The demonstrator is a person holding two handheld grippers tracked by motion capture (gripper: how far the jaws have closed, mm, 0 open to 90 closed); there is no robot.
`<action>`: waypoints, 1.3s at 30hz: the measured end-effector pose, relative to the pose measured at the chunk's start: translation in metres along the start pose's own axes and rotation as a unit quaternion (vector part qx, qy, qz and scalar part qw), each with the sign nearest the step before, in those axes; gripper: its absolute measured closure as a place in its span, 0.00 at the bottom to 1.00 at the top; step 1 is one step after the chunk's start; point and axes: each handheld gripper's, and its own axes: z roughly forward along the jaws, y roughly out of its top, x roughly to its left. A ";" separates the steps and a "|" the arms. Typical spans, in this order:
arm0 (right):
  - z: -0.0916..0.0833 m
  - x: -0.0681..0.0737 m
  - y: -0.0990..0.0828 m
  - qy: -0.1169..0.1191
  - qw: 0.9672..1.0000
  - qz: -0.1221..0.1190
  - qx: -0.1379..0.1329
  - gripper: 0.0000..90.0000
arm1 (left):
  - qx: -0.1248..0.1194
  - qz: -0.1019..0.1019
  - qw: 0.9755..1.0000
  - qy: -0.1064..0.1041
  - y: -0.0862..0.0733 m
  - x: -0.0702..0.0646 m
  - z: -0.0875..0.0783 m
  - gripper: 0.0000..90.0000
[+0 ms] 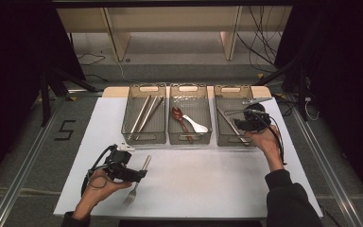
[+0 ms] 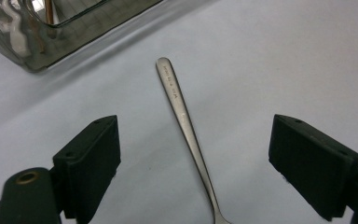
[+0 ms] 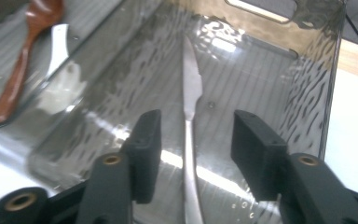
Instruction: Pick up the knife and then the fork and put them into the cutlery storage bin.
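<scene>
A steel fork lies on the white table, tines toward the person. My left gripper hovers low over it, open; in the left gripper view the fork's handle runs between the wide-apart jaws of the left gripper, untouched. My right gripper reaches into the right-hand clear bin. A table knife lies on that bin's floor, between the pads of the right gripper. The pads stand apart from the knife, so this gripper is open. The knife lies slanted in the bin.
Three clear bins stand in a row at the table's far side. The left bin holds chopsticks; the middle bin holds a brown spoon and a white spoon. Cables and wooden furniture lie beyond the table.
</scene>
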 end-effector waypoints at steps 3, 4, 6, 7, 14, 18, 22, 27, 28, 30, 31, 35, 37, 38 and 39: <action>-0.010 0.006 -0.003 0.015 1.000 0.001 -0.015 0.52 | 0.003 -0.003 1.000 0.000 0.000 0.001 0.000 0.18; -0.013 0.008 -0.004 0.017 1.000 -0.003 -0.023 0.50 | 0.005 -0.002 1.000 0.000 0.000 0.001 0.000 0.18; -0.021 0.013 -0.006 0.027 0.999 -0.009 -0.031 0.47 | 0.009 -0.005 1.000 0.001 0.000 0.002 0.000 0.18; -0.025 0.016 -0.007 0.031 0.999 -0.012 -0.036 0.46 | 0.010 -0.006 1.000 0.000 0.000 0.001 0.001 0.19; -0.047 0.037 -0.023 0.069 0.996 -0.025 -0.060 0.42 | 0.046 -0.004 0.999 -0.001 0.000 0.001 0.004 0.26; -0.053 0.047 -0.037 0.086 0.994 -0.028 -0.065 0.40 | 0.065 -0.002 0.998 -0.005 0.000 0.001 0.006 0.30; -0.057 0.052 -0.048 0.102 0.992 -0.025 -0.065 0.39 | 0.091 0.000 0.996 -0.007 -0.001 -0.001 0.010 0.35; -0.061 0.059 -0.057 0.109 0.992 -0.028 -0.063 0.39 | 0.118 0.006 0.993 -0.014 -0.001 -0.003 0.015 0.43; -0.061 0.060 -0.058 0.109 0.992 -0.031 -0.063 0.39 | 0.124 0.008 0.992 -0.013 -0.001 -0.003 0.016 0.45; -0.062 0.062 -0.060 0.113 0.991 -0.031 -0.064 0.39 | 0.131 0.011 0.991 -0.014 -0.001 -0.003 0.017 0.49; -0.062 0.062 -0.060 0.114 0.991 -0.033 -0.063 0.39 | 0.136 0.010 0.991 -0.015 -0.001 -0.004 0.017 0.51; -0.062 0.065 -0.063 0.118 0.991 -0.035 -0.060 0.39 | 0.149 0.013 0.989 -0.017 -0.002 -0.004 0.020 0.57; -0.061 0.067 -0.064 0.120 0.990 -0.036 -0.058 0.39 | 0.150 0.010 0.988 -0.017 -0.002 -0.005 0.023 0.61; -0.061 0.067 -0.065 0.120 0.990 -0.037 -0.057 0.39 | 0.154 0.012 0.988 -0.017 -0.003 -0.005 0.024 0.63; -0.061 0.068 -0.066 0.120 0.990 -0.038 -0.057 0.39 | 0.154 0.013 0.988 -0.019 -0.003 -0.006 0.024 0.64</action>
